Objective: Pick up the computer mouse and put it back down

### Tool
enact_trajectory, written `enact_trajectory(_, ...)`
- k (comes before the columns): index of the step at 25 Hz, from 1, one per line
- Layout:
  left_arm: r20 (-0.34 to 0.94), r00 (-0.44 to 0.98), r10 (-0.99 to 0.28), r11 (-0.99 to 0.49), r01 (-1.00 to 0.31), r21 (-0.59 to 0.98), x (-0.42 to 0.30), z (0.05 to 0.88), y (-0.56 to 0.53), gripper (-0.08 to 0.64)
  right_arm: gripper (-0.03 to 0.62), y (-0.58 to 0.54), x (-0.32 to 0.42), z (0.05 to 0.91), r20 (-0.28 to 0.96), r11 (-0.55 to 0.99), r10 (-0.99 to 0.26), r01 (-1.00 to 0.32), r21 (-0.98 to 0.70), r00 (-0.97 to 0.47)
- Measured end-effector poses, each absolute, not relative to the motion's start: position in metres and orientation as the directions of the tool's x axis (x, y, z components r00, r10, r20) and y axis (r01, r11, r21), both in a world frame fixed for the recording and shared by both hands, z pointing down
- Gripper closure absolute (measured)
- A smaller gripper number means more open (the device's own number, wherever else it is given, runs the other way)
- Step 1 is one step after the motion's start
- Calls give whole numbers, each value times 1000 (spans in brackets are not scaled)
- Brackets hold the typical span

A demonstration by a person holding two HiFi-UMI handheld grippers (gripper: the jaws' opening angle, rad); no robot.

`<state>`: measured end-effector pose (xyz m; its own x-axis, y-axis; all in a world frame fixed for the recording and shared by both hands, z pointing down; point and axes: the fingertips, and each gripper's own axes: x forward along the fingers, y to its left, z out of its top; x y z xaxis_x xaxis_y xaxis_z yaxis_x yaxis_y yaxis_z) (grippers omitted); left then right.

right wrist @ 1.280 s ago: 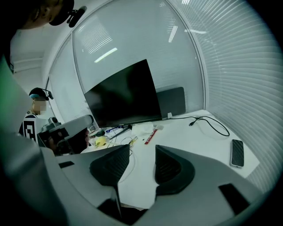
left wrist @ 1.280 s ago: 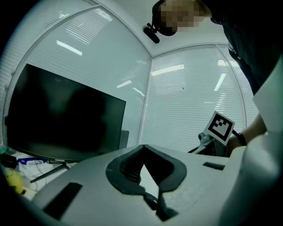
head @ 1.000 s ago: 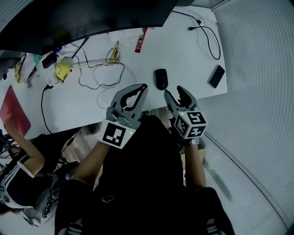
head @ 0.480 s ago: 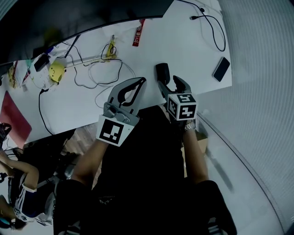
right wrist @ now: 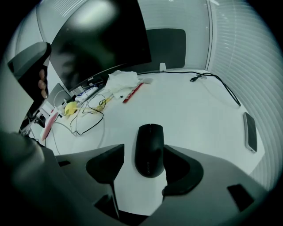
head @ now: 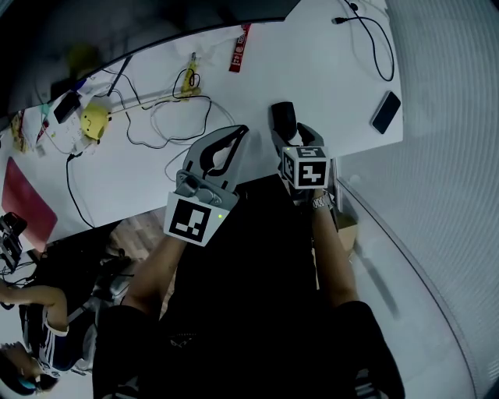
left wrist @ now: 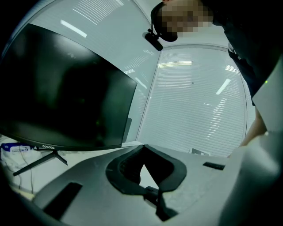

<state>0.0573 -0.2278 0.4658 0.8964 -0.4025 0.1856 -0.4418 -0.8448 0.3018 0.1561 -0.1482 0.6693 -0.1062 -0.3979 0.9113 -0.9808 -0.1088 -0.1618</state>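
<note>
A black computer mouse (head: 282,117) (right wrist: 149,148) lies flat on the white desk (head: 327,78) near its front edge. My right gripper (head: 292,134) (right wrist: 143,152) points steeply down over it. Its jaws have just been opening and stand wide, one on each side of the mouse's near half. The right pad looks close against the mouse's side and the left pad stands clear of it. My left gripper (head: 243,131) (left wrist: 143,146) hovers over the desk edge to the left of the mouse, its tips together with nothing between them.
A dark phone (head: 387,111) lies at the desk's right edge. Loose cables (head: 179,125) and a yellow object (head: 93,121) lie left of the mouse. A red packet (head: 240,48) and a black cable (head: 374,39) lie farther back, under a large monitor (head: 117,23).
My right gripper has dropped down and forward to the mouse, which now sits between its jaws. The left gripper has sunk a little and stayed shut.
</note>
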Motion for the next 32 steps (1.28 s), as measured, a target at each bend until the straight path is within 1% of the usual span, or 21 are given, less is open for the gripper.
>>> enact_trajectory(5, 189, 890, -414, -835, -454, 310, 55, 469, -233, 552, 334, -149, 158, 682, 936, -62, -343, -992, -107, -80)
enact_trajectory(11, 204, 880, -429, -821, -474, 318, 47, 478, -241, 552, 334, -151, 165, 693, 949, -79, -311, -994, -73, -45)
enact_trajectory(20, 218, 870, -442, -809, -492, 323, 42, 487, -245, 552, 336, -149, 166, 700, 963, -97, -267, -992, -78, -50)
enact_trajectory(26, 214, 875, -434, -819, -482, 310, 43, 484, -243, 552, 341, -148, 165, 699, 964, -96, -262, -992, -77, -50)
enact_trajectory(32, 209, 876, -436, -822, -482, 304, 42, 481, -239, 552, 341, -151, 163, 693, 956, -99, -289, -991, -87, -55)
